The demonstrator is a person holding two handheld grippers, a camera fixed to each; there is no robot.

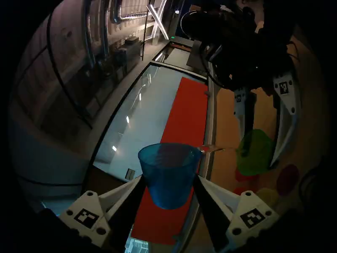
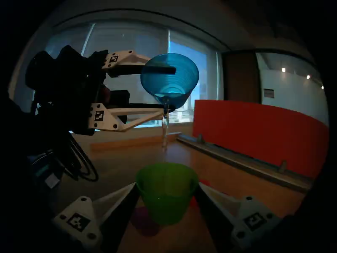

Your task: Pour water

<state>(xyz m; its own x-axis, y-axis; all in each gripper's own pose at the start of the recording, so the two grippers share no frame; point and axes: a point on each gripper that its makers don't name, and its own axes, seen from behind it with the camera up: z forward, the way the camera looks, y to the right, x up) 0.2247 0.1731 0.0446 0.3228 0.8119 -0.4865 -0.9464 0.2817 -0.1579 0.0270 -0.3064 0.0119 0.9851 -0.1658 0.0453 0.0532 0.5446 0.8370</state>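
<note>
Fingers point(image 1: 126, 194) of the left gripper point(image 1: 169, 182) were clamped on either side of a blue cup point(image 1: 168, 168). It was tipped far over, so that its mouth faced the right gripper view, and a thin stream of water point(image 2: 164, 126) ran from its lip. The right gripper point(image 2: 167, 187) was likewise clenched on a green cup point(image 2: 167, 198), upright, lower down and near the blue one. The pour seemed to be midway, though I could not tell whether the stream landed inside the green rim or just behind it. The next move would call for bringing lip and rim into line, then righting the blue cup once empty. Below lay a wooden table point(image 2: 236, 185) with coloured discs point(image 1: 287, 179). A red panel point(image 2: 261, 130), a window point(image 2: 126, 46) and loose cables point(image 2: 80, 164) lay beyond. Nothing stood between the cups, so a spill on the wood looked the only hazard.
</note>
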